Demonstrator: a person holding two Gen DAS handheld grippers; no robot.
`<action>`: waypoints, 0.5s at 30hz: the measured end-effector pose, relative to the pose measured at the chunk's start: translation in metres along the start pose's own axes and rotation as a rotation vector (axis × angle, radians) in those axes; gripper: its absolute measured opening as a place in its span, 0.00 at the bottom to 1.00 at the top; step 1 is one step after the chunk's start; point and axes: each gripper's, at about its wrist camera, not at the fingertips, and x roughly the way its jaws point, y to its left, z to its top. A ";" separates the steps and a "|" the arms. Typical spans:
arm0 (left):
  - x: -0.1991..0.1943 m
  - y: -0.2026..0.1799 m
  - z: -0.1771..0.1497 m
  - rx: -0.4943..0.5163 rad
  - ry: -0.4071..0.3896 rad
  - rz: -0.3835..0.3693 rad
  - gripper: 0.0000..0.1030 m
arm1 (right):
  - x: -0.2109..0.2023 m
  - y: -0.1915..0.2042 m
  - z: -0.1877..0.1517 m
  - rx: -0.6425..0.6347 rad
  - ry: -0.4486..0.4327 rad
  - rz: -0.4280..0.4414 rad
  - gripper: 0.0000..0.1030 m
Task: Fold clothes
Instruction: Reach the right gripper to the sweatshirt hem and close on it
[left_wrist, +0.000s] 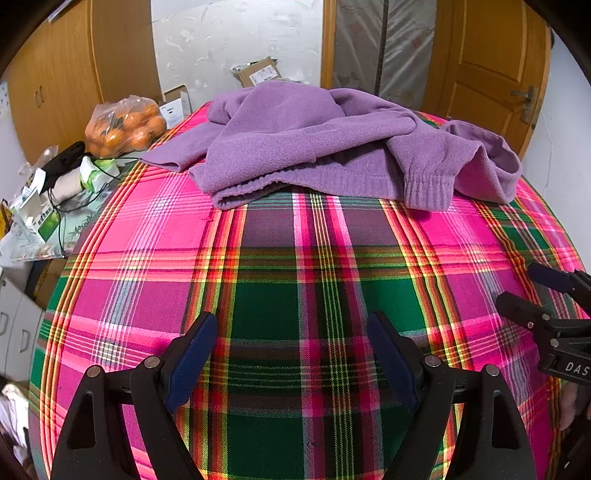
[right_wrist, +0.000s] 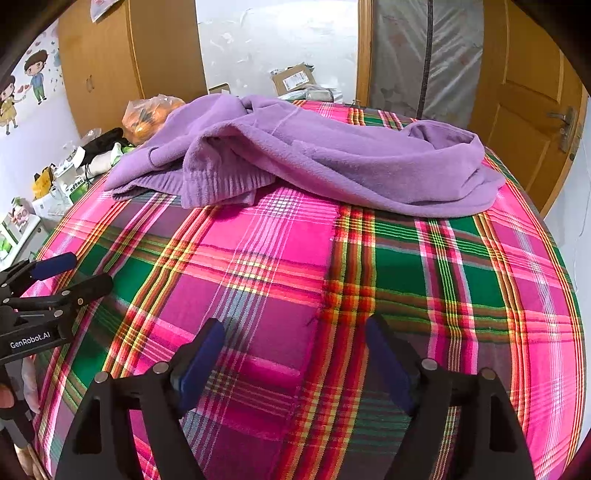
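Note:
A crumpled purple sweater (left_wrist: 314, 147) (right_wrist: 314, 158) lies in a heap at the far end of the plaid-covered bed (left_wrist: 295, 277) (right_wrist: 280, 277). One ribbed cuff (left_wrist: 428, 190) (right_wrist: 221, 184) points toward me. My left gripper (left_wrist: 291, 325) hovers open over the near part of the bed, well short of the sweater, with nothing between its blue-padded fingers. My right gripper (right_wrist: 295, 328) is likewise open and empty, beside the left one. Each gripper shows at the edge of the other's view: the right gripper (left_wrist: 524, 288) and the left gripper (right_wrist: 92, 273).
A bag of oranges (left_wrist: 125, 125), boxes and cables crowd a side table (left_wrist: 55, 221) left of the bed. Wooden wardrobes (left_wrist: 74, 66) stand behind it, a wooden door (left_wrist: 491, 62) at the right. A cardboard box (left_wrist: 258, 72) sits beyond the bed.

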 end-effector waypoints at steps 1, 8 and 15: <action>-0.001 0.001 -0.001 -0.001 -0.002 -0.005 0.83 | 0.000 0.000 0.000 0.000 0.000 0.001 0.78; -0.007 0.024 -0.007 -0.040 -0.008 0.006 0.82 | 0.001 0.005 0.005 -0.011 -0.005 -0.015 0.70; -0.005 0.024 -0.006 -0.022 -0.002 0.021 0.82 | 0.008 0.017 0.037 0.034 -0.029 0.114 0.55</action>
